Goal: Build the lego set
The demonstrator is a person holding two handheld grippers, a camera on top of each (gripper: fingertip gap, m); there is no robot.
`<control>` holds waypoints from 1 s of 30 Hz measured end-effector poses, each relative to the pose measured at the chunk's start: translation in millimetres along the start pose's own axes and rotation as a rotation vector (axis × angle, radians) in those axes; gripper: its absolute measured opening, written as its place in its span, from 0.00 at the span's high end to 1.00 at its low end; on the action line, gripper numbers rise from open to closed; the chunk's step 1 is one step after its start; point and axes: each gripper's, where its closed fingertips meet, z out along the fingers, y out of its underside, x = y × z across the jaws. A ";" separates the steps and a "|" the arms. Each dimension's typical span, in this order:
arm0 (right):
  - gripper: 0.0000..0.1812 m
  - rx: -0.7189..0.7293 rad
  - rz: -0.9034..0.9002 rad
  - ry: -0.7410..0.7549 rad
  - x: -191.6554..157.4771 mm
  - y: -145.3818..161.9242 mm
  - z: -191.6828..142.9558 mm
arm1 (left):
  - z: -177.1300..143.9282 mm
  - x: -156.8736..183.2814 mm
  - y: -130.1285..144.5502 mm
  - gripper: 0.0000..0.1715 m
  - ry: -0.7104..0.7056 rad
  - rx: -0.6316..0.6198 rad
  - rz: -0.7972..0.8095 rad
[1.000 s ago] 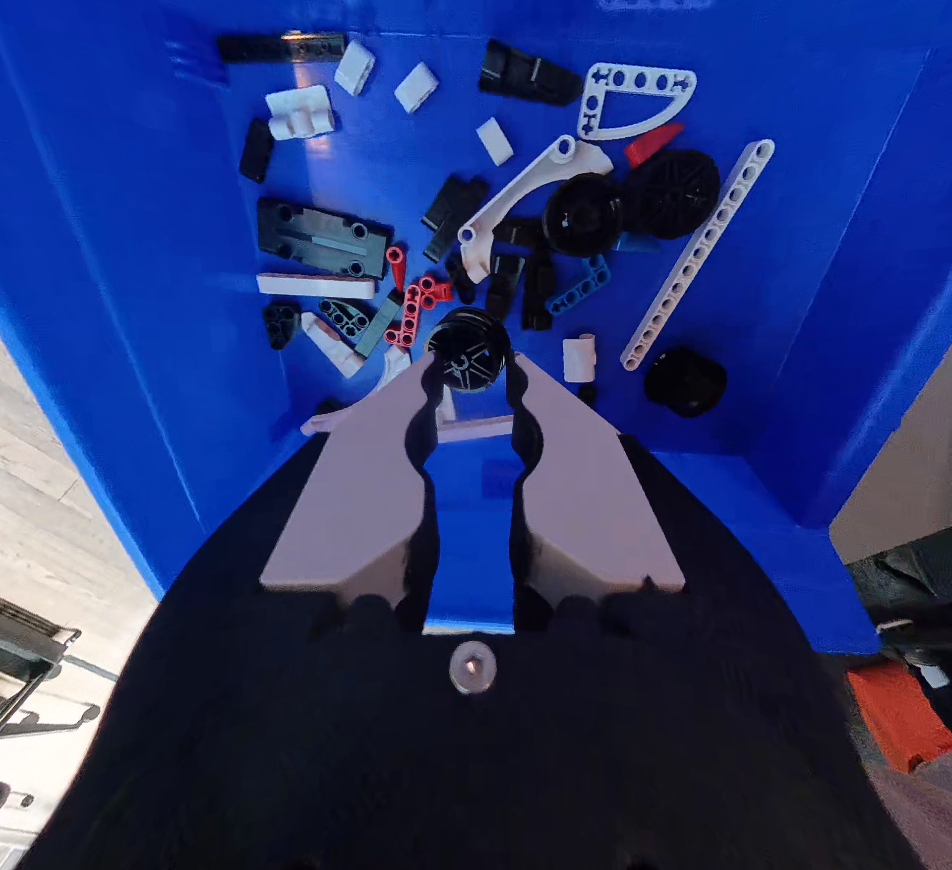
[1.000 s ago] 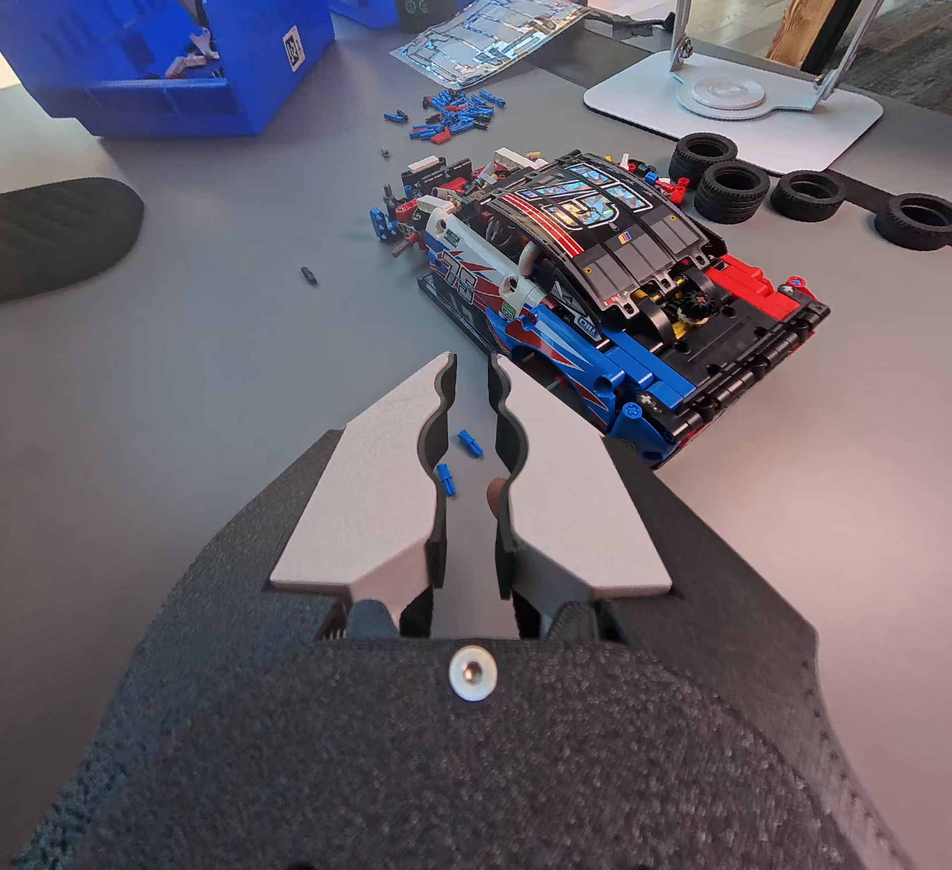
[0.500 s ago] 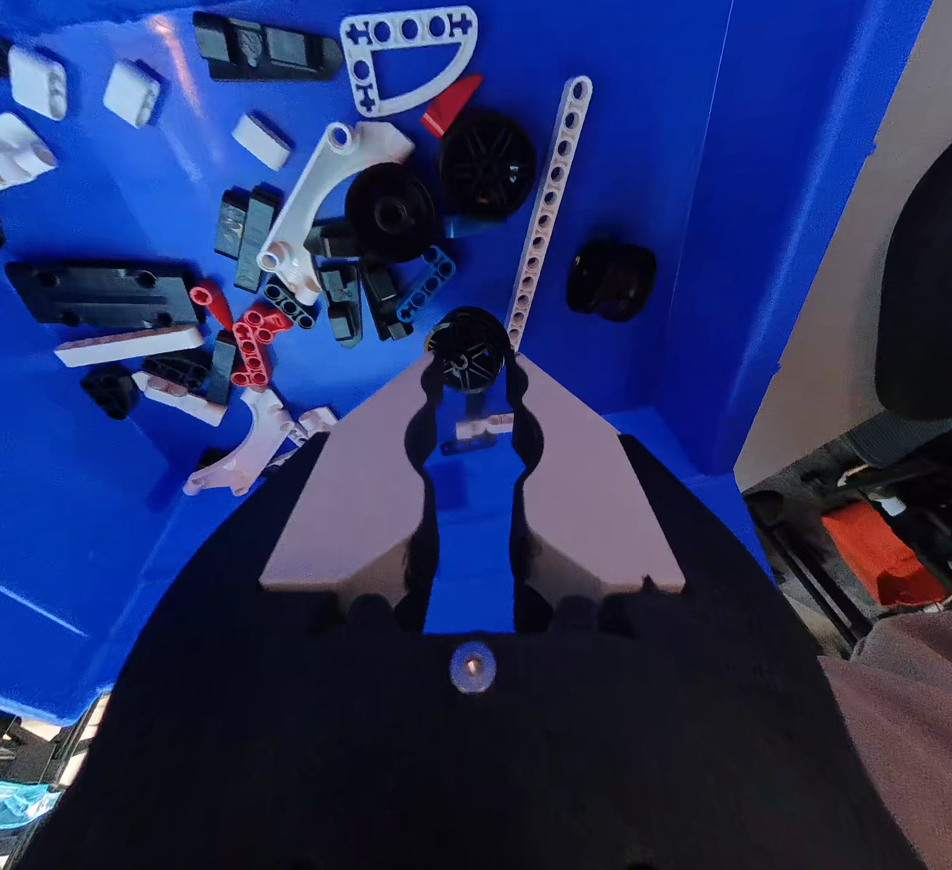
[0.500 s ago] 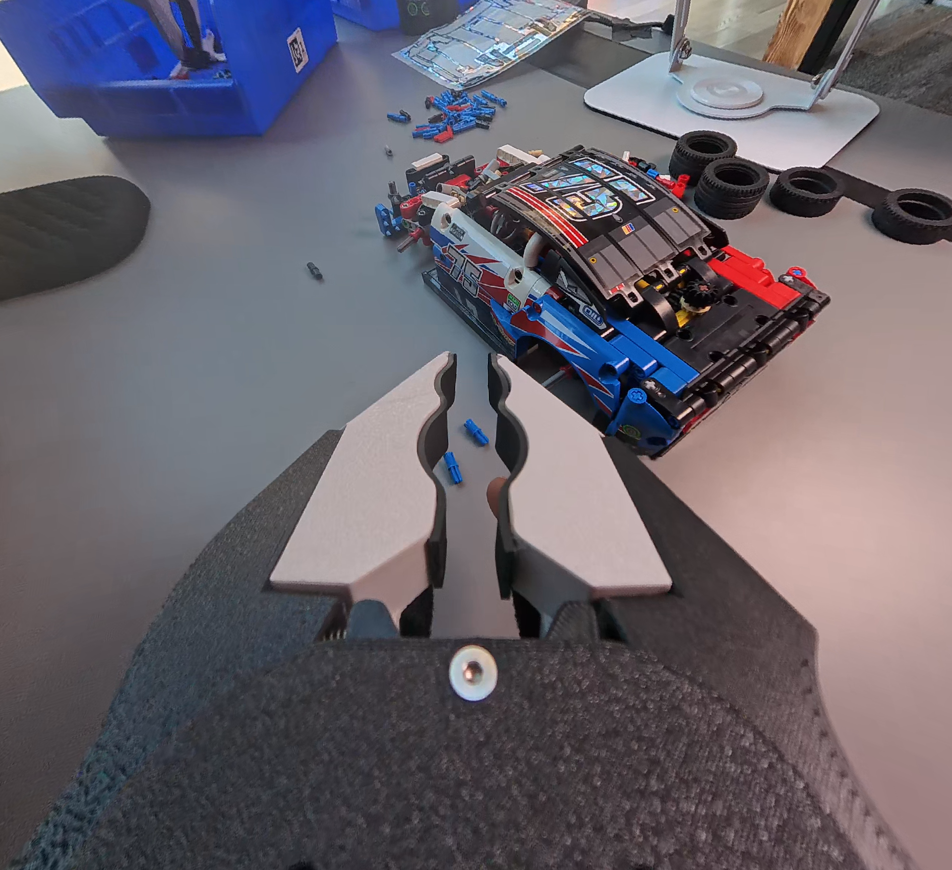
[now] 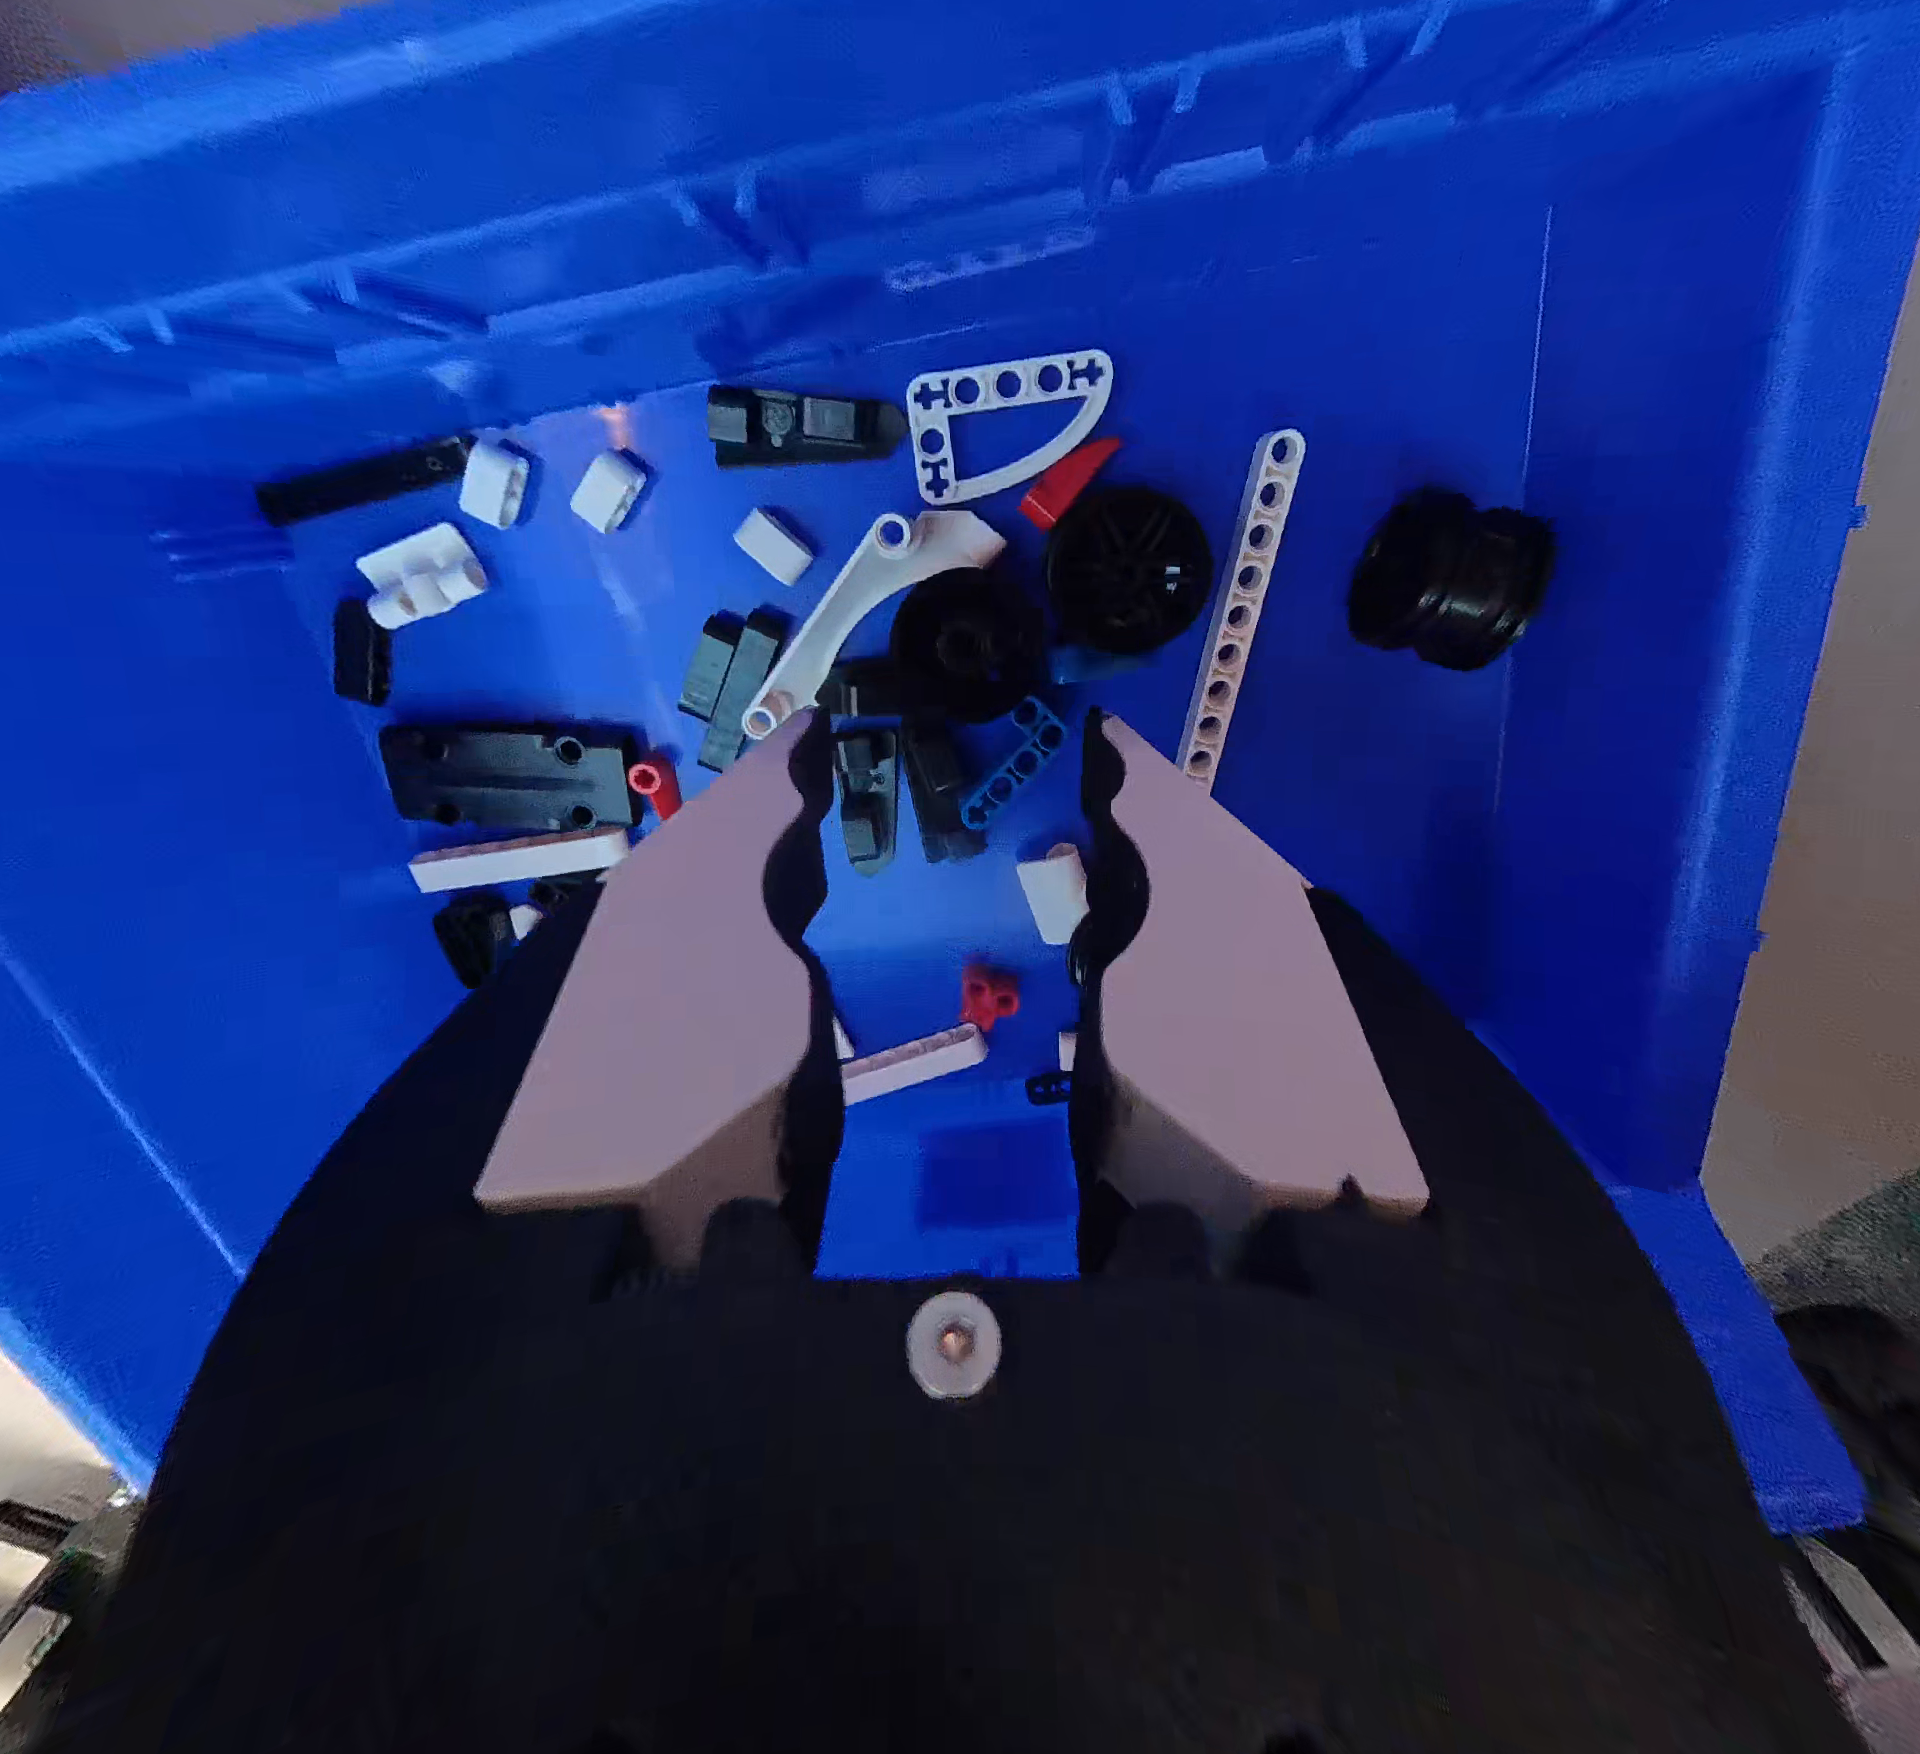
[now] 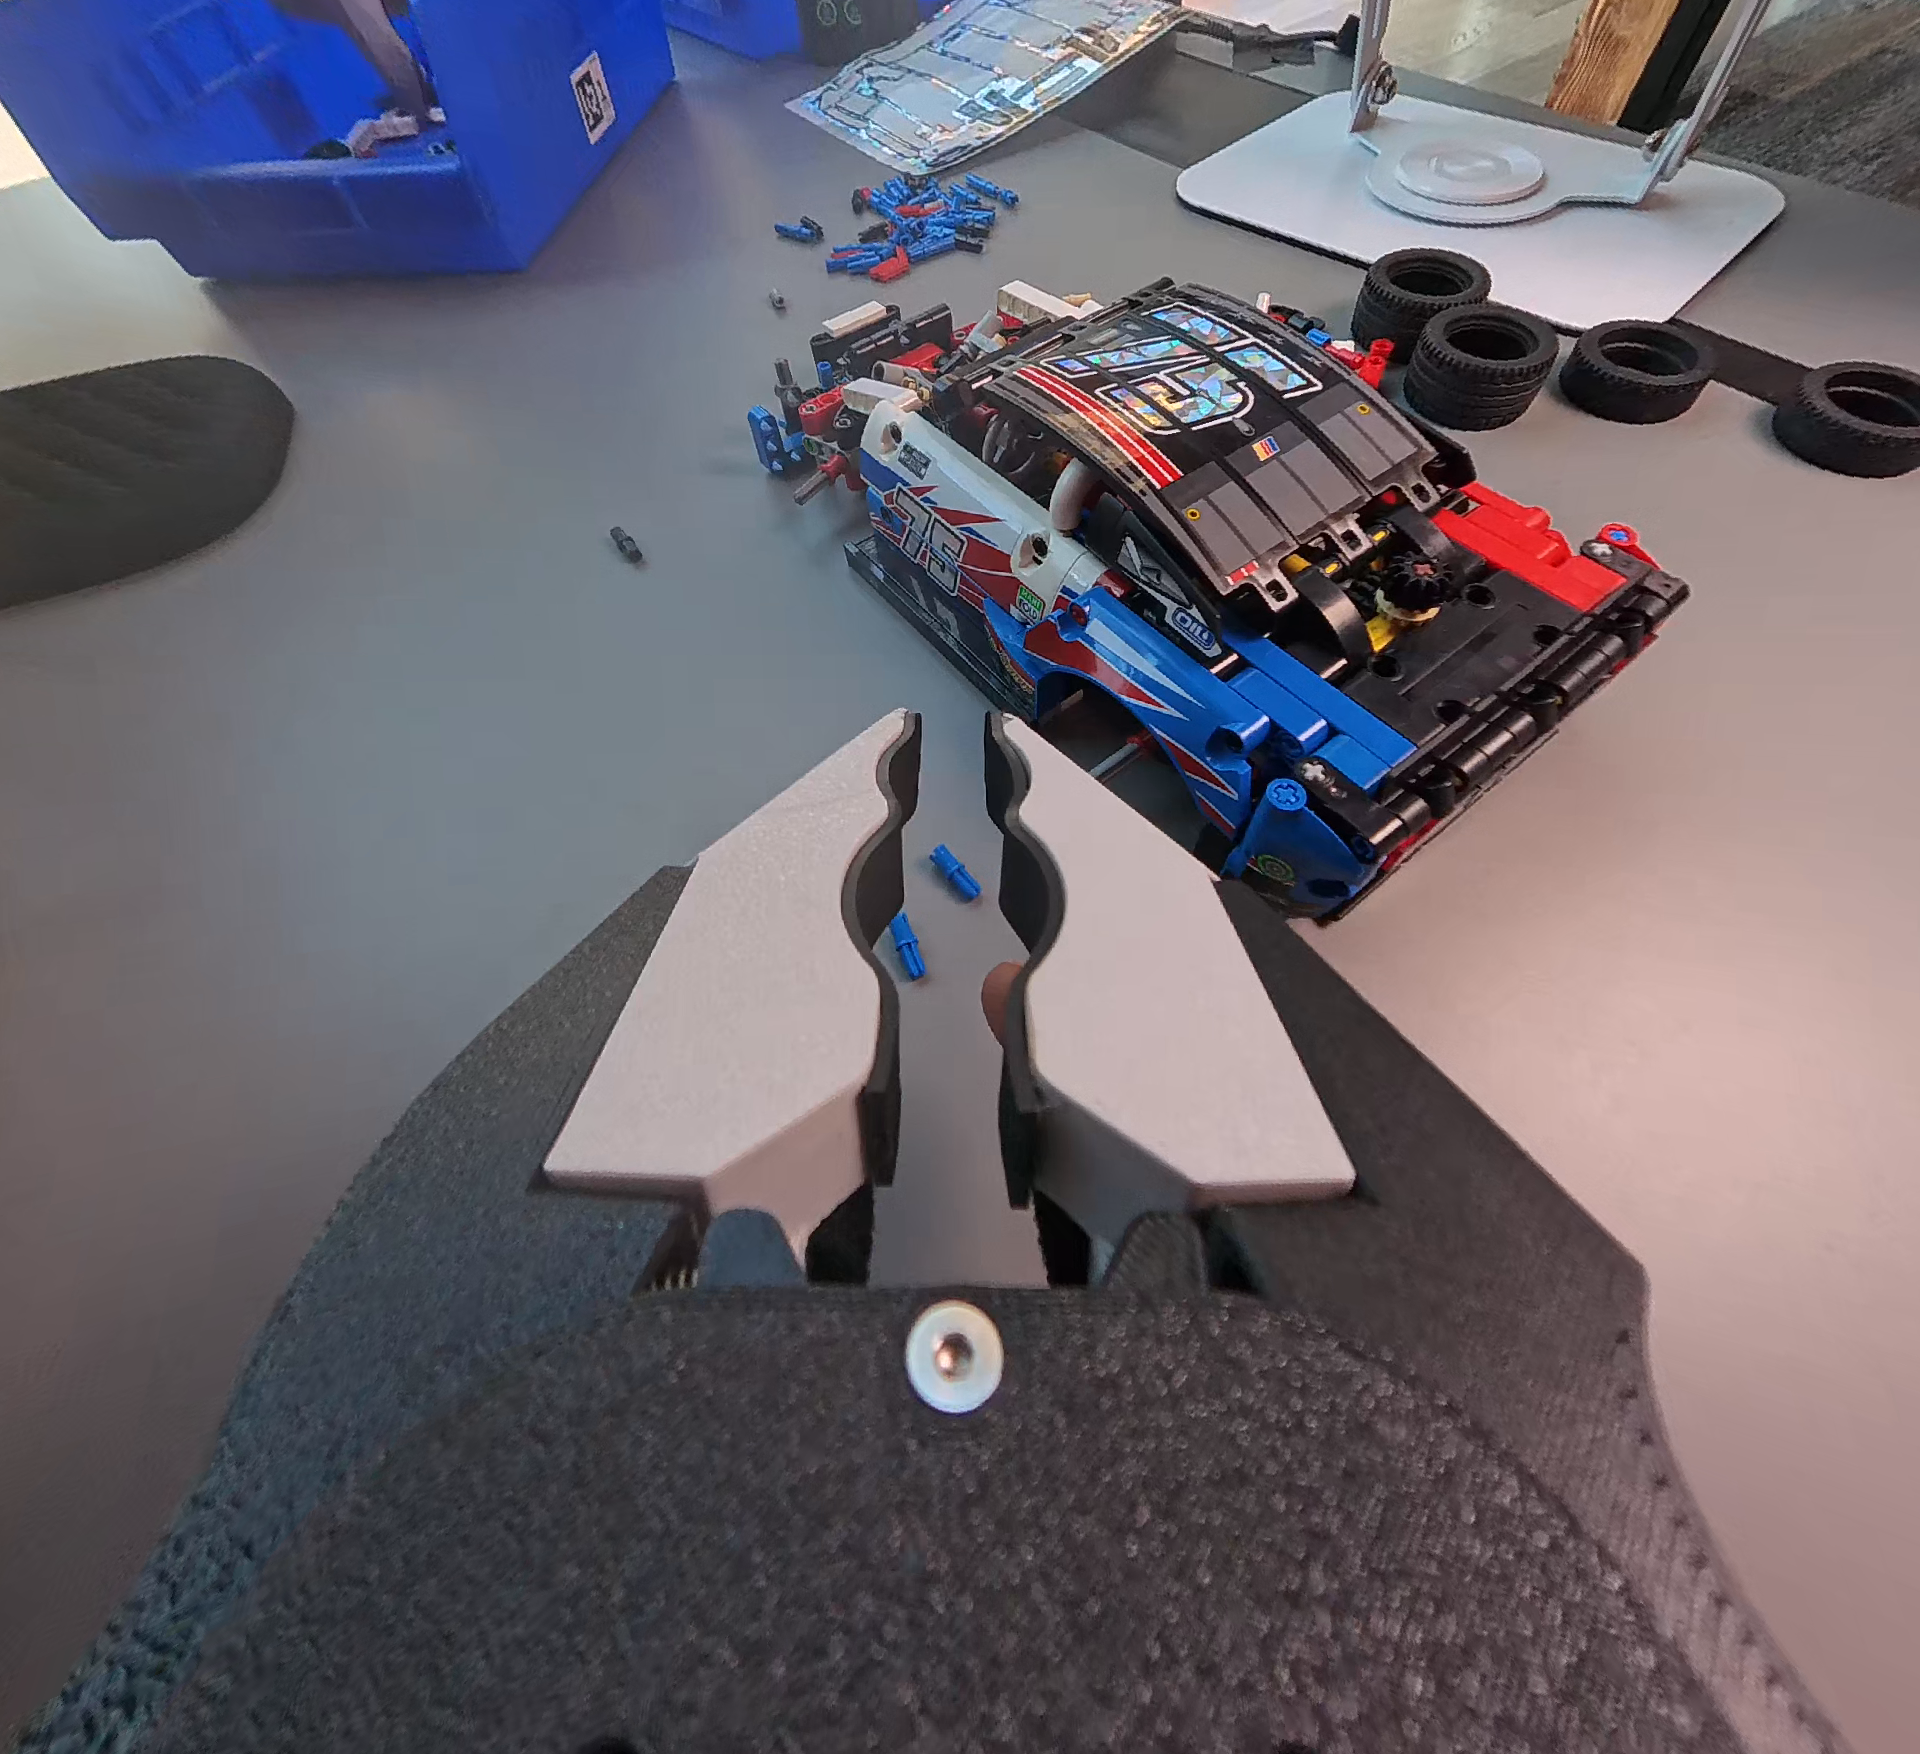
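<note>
Grey tabletop fills the right wrist view, with a bright floor and a wooden post behind its far edge. Toward the far left corner stands a deep blue plastic parts bin, and the left gripper is lowered inside it, jaws spread wide with nothing between them, above a jumble of black, white, red and blue loose pieces. Right of the tabletop's centre sits the task's thing, a partly built red, white and blue lego race car with a black patterned roof, stickered flanks and empty wheel arches. Four black rubber tyres lie just beyond it near the far right edge.

Wheel fetching looks like the step in hand. Black spoked wheel hubs lie on the bin floor beyond the fingertips, one black hub apart against the right wall. Next would be a reach forward and a square pinch on one hub.

Right gripper hovers low near the front edge, jaws narrowly parted and empty, over two small blue pins.
</note>
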 end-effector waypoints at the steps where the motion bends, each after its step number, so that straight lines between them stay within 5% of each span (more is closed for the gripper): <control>1: 0.95 -0.001 -0.001 0.001 0.1 0.1 -0.2 | 4.4 0.1 -3.7 0.73 -0.006 0.007 0.020; 4: 0.95 -0.001 0.000 0.006 1.0 -0.3 -1.7 | 15.3 5.6 -7.4 0.83 0.022 -0.002 0.042; 12: 0.95 0.011 0.003 0.012 2.4 -0.7 -6.7 | -22.1 42.6 12.8 0.79 0.269 -0.019 -0.021; 18: 0.95 0.014 0.008 0.002 2.4 -0.1 -3.9 | -70.2 -38.1 18.3 0.81 -0.062 0.161 -0.183; 23: 0.95 0.011 0.006 0.001 1.9 0.3 -2.4 | -58.0 -84.0 50.7 0.81 -0.218 0.025 -0.324; 30: 0.95 0.013 0.013 0.015 3.5 -0.2 -5.2 | -5.5 -89.9 99.3 0.77 -0.163 -0.318 -0.260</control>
